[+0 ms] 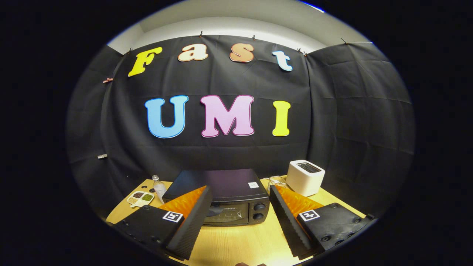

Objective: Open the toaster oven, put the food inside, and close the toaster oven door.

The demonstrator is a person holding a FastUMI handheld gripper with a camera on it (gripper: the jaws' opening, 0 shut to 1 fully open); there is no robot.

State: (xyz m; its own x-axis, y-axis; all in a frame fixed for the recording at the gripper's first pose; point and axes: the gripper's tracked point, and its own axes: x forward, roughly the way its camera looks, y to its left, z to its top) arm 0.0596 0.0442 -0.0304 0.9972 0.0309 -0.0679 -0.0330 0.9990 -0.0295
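Observation:
A black toaster oven (225,195) stands on the wooden table (236,244), just ahead of my fingers. Its glass door (226,215) is closed, with two round knobs (259,211) on the right of its front. My gripper (240,194) is open, its two fingers spread wide on either side of the oven's front, and nothing lies between them. The left fingertip hides part of the door's left end. A small white divided dish (140,198) holding food in green and brown portions lies on the table to the left of the oven.
A white pop-up toaster (305,177) stands to the right of the oven, with a tangle of white cord (275,181) beside it. A small clear bottle (159,187) stands between the dish and the oven. Black cloth walls close the booth behind and at both sides.

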